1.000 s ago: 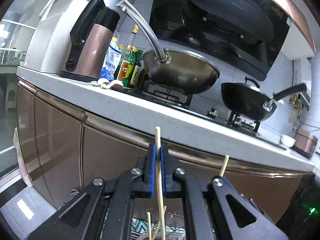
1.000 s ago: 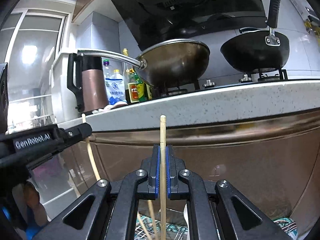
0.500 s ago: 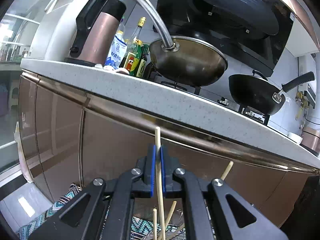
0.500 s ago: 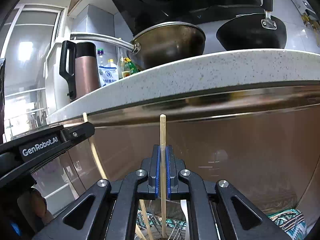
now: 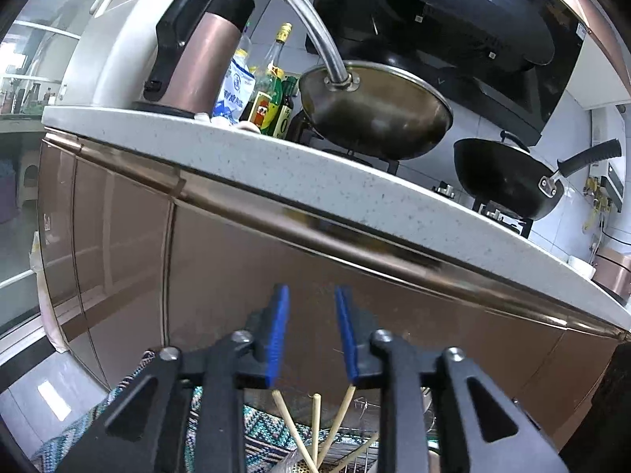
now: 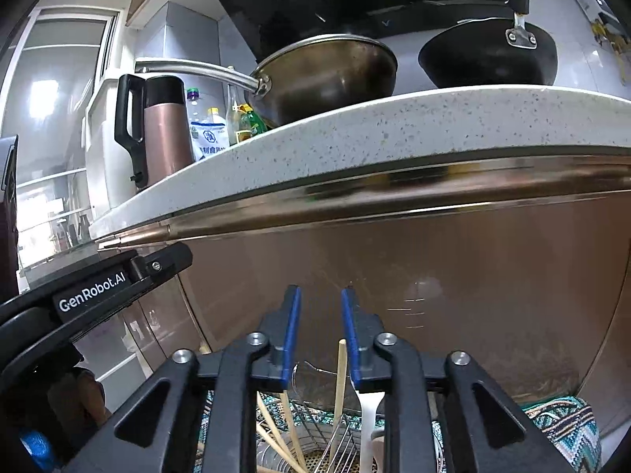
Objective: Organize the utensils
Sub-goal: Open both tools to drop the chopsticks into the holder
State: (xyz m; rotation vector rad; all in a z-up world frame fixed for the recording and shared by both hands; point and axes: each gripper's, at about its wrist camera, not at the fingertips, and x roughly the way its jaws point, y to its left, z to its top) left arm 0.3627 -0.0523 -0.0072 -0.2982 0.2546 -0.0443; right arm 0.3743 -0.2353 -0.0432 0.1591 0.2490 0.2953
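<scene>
My left gripper (image 5: 311, 291) faces a brown cabinet front, and its blue-padded jaws are opening with nothing between them. Below it several wooden chopsticks (image 5: 315, 425) stand loose in a perforated metal holder (image 5: 299, 467). My right gripper (image 6: 320, 291) is opening its jaws too. One chopstick (image 6: 341, 378) stands low between them, close to the right pad but not pressed. Beside it rise a white utensil handle (image 6: 368, 425) and more chopsticks (image 6: 276, 433), over a wire rack (image 6: 343, 441). The left gripper's black body (image 6: 118, 280) shows at the left of the right wrist view.
A speckled white countertop (image 5: 355, 185) juts out overhead above brown cabinet doors (image 5: 130, 260). On it stand a steel wok (image 5: 374, 114), a black wok (image 5: 508, 181), a copper-coloured kettle (image 5: 201, 51) and bottles (image 5: 272, 94). A patterned rug (image 6: 564, 429) lies on the floor.
Both grippers were shut on upright chopsticks and have opened. The chopsticks have dropped down into the holder below. Both grippers sank lower in front of the cabinet.
</scene>
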